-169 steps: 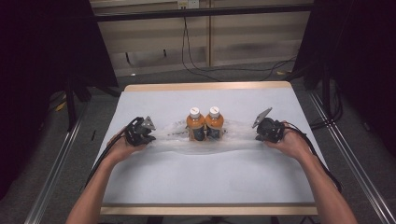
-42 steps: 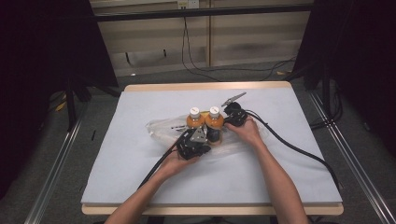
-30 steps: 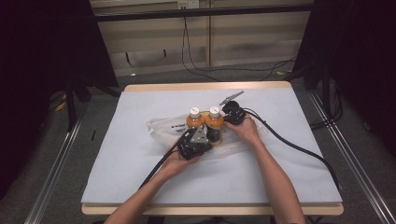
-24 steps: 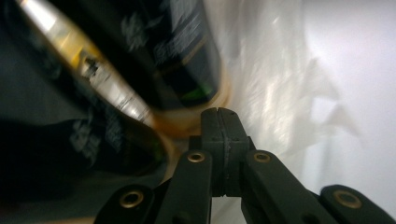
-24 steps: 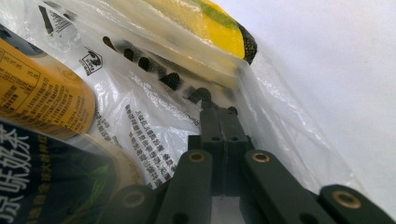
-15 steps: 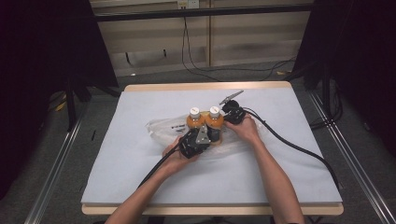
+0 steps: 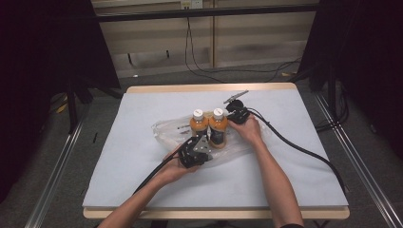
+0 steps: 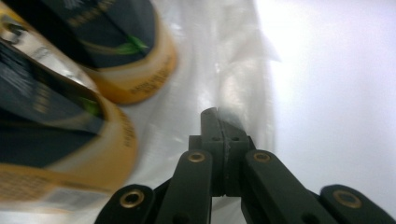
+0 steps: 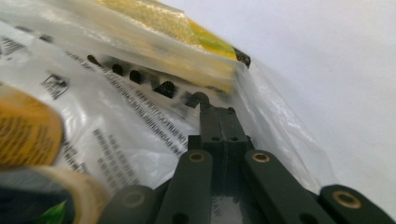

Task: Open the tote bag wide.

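Bottles (image 7: 210,127) btwn grippers, on bag (image 7: 166,129)

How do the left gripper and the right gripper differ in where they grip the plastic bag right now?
The left gripper sits at the near side of the two bottles, the right gripper at their far right. The left pinches plain clear film of the plastic bag; the right pinches film near black print. Both are shut on the bag.
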Demonstrator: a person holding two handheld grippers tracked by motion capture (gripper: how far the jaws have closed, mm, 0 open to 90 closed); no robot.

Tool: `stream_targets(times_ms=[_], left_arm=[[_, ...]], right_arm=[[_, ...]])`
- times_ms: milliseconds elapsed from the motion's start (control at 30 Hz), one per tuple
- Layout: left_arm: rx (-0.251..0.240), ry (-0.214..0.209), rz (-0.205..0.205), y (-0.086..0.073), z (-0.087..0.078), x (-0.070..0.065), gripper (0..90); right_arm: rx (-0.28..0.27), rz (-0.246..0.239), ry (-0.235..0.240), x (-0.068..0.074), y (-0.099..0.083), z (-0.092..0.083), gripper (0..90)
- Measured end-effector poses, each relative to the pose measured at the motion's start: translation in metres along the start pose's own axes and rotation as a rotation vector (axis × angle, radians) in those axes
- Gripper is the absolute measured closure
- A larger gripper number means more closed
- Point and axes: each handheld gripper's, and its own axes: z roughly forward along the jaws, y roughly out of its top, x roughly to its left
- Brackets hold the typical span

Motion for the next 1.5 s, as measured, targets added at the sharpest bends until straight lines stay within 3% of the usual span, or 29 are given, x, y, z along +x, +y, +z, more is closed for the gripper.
stream_targets(times_ms=[200,267,367,533,600,733,900,1033,1133,1267,1333,1400,1433,1500], left_arm=[[0.009,-0.043,0.025,-0.001,-0.005,-0.008,90.0],[0.004,-0.067,0.017,-0.003,-0.007,-0.011,90.0],[0.001,-0.064,0.041,-0.004,-0.010,-0.018,90.0],[-0.013,-0.093,0.014,-0.010,-0.014,-0.019,90.0],[-0.012,-0.098,0.025,-0.011,-0.016,-0.020,90.0],[-0.020,-0.130,0.028,-0.016,-0.020,-0.023,90.0],[-0.025,-0.142,0.036,-0.020,-0.023,-0.024,90.0],[-0.027,-0.162,0.039,-0.021,-0.026,-0.026,90.0],[-0.023,-0.160,0.048,-0.023,-0.028,-0.029,90.0],[-0.027,-0.172,0.058,-0.027,-0.032,-0.031,90.0],[-0.034,-0.188,0.047,-0.027,-0.031,-0.028,90.0],[-0.040,-0.167,0.038,-0.027,-0.030,-0.026,90.0],[-0.037,-0.165,0.040,-0.027,-0.030,-0.025,90.0],[-0.047,-0.151,0.005,-0.028,-0.030,-0.020,90.0]], right_arm=[[0.016,0.005,-0.040,0.002,0.010,0.008,90.0],[0.014,0.007,-0.036,0.002,0.013,0.010,90.0],[0.018,0.010,-0.024,0.003,0.017,0.014,90.0],[0.021,0.019,-0.009,0.005,0.024,0.022,90.0],[0.020,0.018,-0.015,0.004,0.027,0.024,90.0],[0.043,0.003,-0.055,0.007,0.034,0.028,90.0],[0.035,0.058,-0.093,0.002,0.038,0.032,90.0],[0.045,0.041,-0.120,0.002,0.042,0.034,90.0],[0.044,0.060,-0.134,0.000,0.042,0.034,90.0],[0.072,0.073,-0.201,-0.004,0.044,0.031,90.0],[0.095,0.060,-0.197,-0.004,0.045,0.029,90.0],[0.096,0.051,-0.158,-0.003,0.044,0.027,90.0],[0.061,0.050,-0.122,-0.001,0.044,0.023,90.0],[0.033,0.047,-0.089,0.001,0.046,0.019,90.0]])
